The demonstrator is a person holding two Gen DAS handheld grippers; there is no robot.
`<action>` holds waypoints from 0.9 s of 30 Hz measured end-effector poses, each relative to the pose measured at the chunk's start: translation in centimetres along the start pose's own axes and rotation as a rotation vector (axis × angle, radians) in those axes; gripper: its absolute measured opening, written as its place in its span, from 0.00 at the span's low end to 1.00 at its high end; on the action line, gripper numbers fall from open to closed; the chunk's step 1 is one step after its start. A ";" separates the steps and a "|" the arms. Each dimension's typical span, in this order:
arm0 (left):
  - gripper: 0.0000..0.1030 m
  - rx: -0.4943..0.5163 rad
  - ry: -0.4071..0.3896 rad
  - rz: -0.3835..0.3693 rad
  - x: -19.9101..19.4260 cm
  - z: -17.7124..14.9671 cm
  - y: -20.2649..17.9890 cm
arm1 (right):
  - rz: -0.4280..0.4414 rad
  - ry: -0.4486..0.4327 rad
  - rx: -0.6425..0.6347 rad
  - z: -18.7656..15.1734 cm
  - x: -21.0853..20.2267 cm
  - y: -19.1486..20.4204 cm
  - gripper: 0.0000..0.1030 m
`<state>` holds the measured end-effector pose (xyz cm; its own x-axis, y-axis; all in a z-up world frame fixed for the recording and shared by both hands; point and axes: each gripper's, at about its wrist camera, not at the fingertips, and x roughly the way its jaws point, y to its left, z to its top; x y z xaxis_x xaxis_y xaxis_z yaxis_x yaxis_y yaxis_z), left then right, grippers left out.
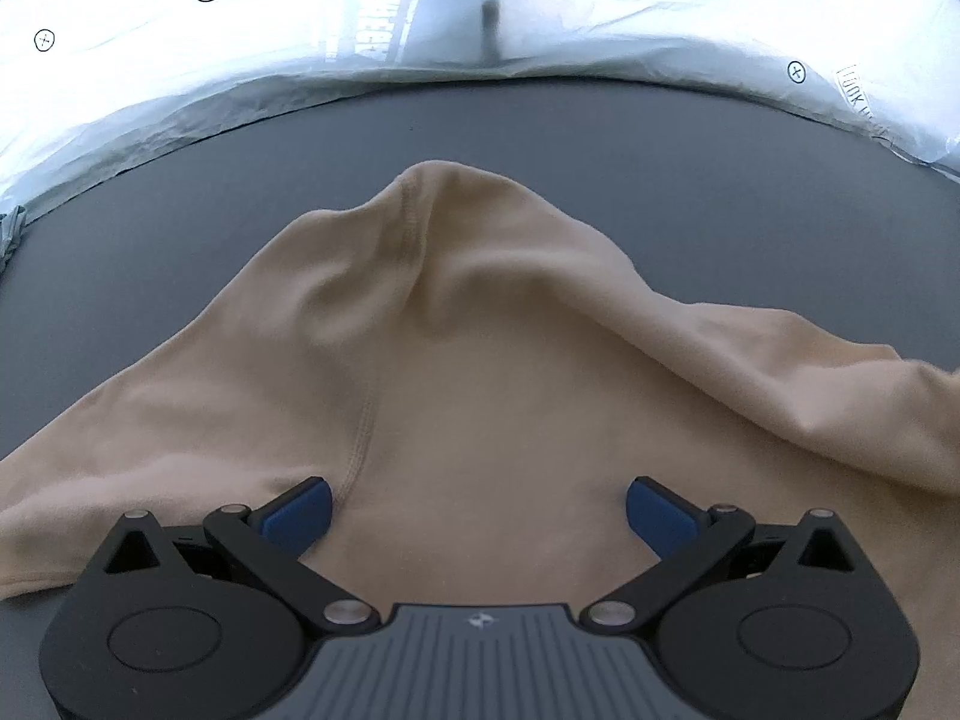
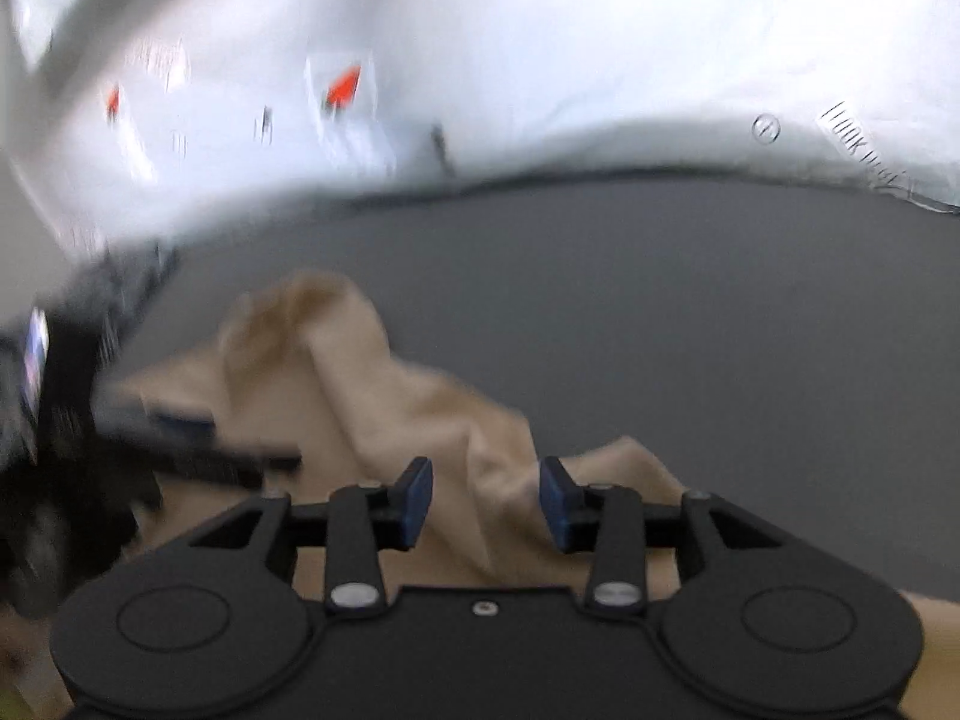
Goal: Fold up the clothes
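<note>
A beige garment (image 1: 480, 372) lies rumpled on a dark grey table (image 1: 690, 168), with a raised fold running toward its far end and a seam down its left side. My left gripper (image 1: 478, 513) hangs wide open just above the near part of the cloth, its blue pads (image 1: 297, 516) apart with nothing between them. In the blurred right wrist view the same garment (image 2: 372, 384) is bunched into ridges. My right gripper (image 2: 486, 501) stands open with a ridge of cloth lying between its blue pads (image 2: 415, 501), not clamped. The other gripper (image 2: 180, 450) shows dark at the left.
A crinkled white plastic sheet (image 1: 180, 78) with printed cross marks and lettering rises behind the table's far edge. Bare table surface (image 2: 720, 312) stretches to the right of and beyond the garment.
</note>
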<state>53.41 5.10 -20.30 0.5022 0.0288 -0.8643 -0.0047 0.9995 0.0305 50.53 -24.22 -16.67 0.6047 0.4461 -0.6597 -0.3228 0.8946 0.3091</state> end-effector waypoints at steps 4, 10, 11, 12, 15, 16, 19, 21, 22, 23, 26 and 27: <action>1.00 -0.007 -0.010 0.007 0.1 0.0 -0.2 | -0.096 -0.025 0.176 1.6 1.4 -3.1 0.29; 1.00 -0.011 -0.023 0.011 0.0 -0.4 -0.4 | -0.181 0.120 0.134 1.0 4.1 -3.9 0.27; 1.00 -0.012 -0.027 0.012 0.0 -0.4 -0.4 | -0.159 0.139 0.135 0.6 3.7 -3.8 0.27; 1.00 -0.013 -0.031 0.012 0.0 -0.5 -0.5 | -0.133 0.157 0.136 0.0 3.3 -3.6 0.27; 1.00 -0.020 -0.044 0.018 0.0 -0.6 -0.6 | -0.096 0.181 0.152 -0.5 3.2 -3.2 0.27; 1.00 -0.024 -0.048 0.021 0.1 -0.6 -0.7 | -0.084 0.188 0.158 -0.7 3.2 -3.1 0.28; 1.00 -0.032 -0.054 0.026 0.1 -0.5 -0.6 | -0.051 0.209 0.174 -1.1 3.2 -2.6 0.33; 1.00 -0.035 -0.057 0.028 0.0 -0.6 -0.6 | -0.028 0.224 0.185 -1.4 3.2 -2.4 0.38; 1.00 -0.034 -0.058 0.027 -0.1 -0.6 -0.6 | -0.017 0.231 0.191 -1.6 3.2 -2.2 0.39; 1.00 -0.034 -0.059 0.027 -0.1 -0.7 -0.6 | -0.005 0.238 0.196 -1.7 3.2 -2.1 0.39; 1.00 -0.033 -0.062 0.025 -0.2 -0.7 -0.5 | 0.028 0.259 0.213 -2.2 3.2 -1.7 0.39; 1.00 -0.032 -0.062 0.024 -0.2 -0.7 -0.5 | 0.052 0.268 0.247 -2.3 3.3 -1.9 0.39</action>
<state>52.71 4.62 -20.47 0.5544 0.0534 -0.8305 -0.0451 0.9984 0.0340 51.47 -24.52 -20.95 0.3694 0.4974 -0.7849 -0.1422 0.8650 0.4813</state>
